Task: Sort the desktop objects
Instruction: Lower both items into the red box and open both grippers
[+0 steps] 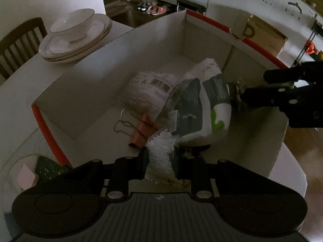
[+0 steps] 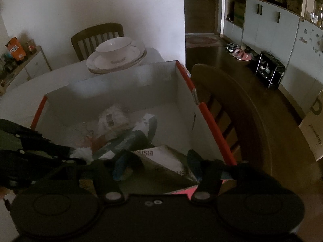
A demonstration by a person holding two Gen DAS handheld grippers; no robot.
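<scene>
A white cardboard box with red edges [image 1: 101, 76] [image 2: 129, 88] stands on the table. Inside lie a white and grey pouch with a green mark [image 1: 203, 102], a clear bag with a printed label [image 1: 149, 90] and a copper binder clip [image 1: 141, 131]. My left gripper [image 1: 160, 161] is shut on a clear bag of white pellets [image 1: 161, 153] at the box's near wall. My right gripper [image 2: 157, 163] is open over the box's near edge, above a white packet with lettering [image 2: 167, 161]. It also shows in the left wrist view [image 1: 260, 86] beside the pouch.
Stacked white plates with a bowl on top [image 1: 74, 34] [image 2: 117, 54] stand beyond the box. Wooden chairs [image 1: 18, 44] [image 2: 232, 109] flank the table. A dark speckled item and a pink card [image 1: 36, 173] lie left of the box.
</scene>
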